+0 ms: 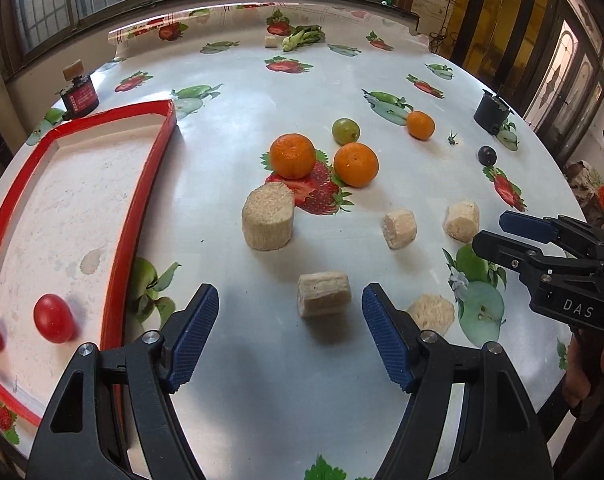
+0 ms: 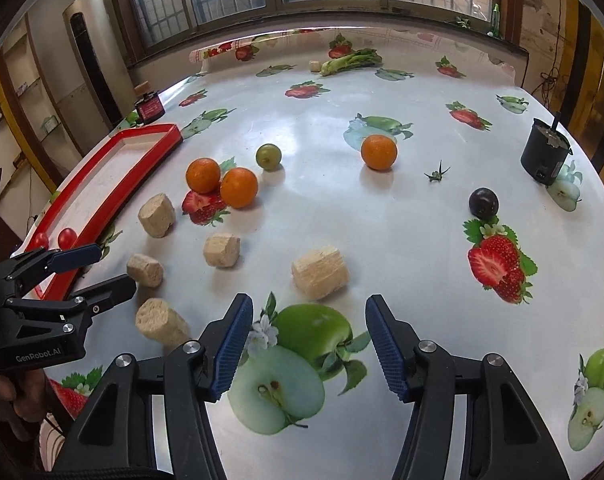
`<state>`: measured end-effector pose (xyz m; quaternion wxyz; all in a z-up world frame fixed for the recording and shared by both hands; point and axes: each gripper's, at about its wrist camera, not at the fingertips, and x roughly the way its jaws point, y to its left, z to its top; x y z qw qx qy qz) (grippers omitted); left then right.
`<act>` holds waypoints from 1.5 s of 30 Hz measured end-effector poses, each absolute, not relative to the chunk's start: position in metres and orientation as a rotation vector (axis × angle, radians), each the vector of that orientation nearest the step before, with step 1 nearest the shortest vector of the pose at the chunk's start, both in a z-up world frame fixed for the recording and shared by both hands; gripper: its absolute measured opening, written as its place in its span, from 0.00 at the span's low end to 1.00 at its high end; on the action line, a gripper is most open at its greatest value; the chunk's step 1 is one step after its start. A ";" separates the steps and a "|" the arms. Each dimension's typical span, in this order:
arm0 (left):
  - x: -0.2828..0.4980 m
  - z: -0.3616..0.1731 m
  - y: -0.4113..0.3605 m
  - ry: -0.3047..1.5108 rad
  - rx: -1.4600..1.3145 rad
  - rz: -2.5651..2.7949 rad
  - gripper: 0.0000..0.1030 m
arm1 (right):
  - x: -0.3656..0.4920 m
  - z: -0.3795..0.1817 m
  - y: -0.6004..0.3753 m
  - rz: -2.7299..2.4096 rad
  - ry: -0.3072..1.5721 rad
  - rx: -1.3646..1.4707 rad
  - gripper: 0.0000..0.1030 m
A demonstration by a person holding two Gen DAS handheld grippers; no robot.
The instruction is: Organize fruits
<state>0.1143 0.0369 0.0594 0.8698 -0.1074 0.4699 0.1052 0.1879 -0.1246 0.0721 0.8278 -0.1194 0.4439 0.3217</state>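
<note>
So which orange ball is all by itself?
The orange farthest right, beside the printed green apple. The other two oranges sit touching each other over a printed strawberry, nearer the red tray.

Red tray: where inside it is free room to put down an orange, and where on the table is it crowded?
The red tray is mostly bare: only two tomatoes lie at its near end, so the middle and far end are free. Crowded: the two touching oranges and the beige blocks in front of them.
</note>
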 end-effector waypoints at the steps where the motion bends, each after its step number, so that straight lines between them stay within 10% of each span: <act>1: 0.118 0.057 0.037 0.992 -0.235 0.212 0.72 | 0.193 0.071 -0.122 0.674 0.954 -0.259 0.58; 8: 0.130 0.050 0.033 1.049 -0.206 0.218 0.56 | 0.219 0.061 -0.096 0.642 1.022 -0.350 0.58; 12: 0.126 0.053 0.032 1.042 -0.191 0.195 0.24 | 0.216 0.053 -0.087 0.652 1.035 -0.398 0.34; 45: 0.055 0.122 0.131 0.874 -0.285 0.349 0.24 | 0.155 0.130 -0.013 0.745 0.790 -0.507 0.33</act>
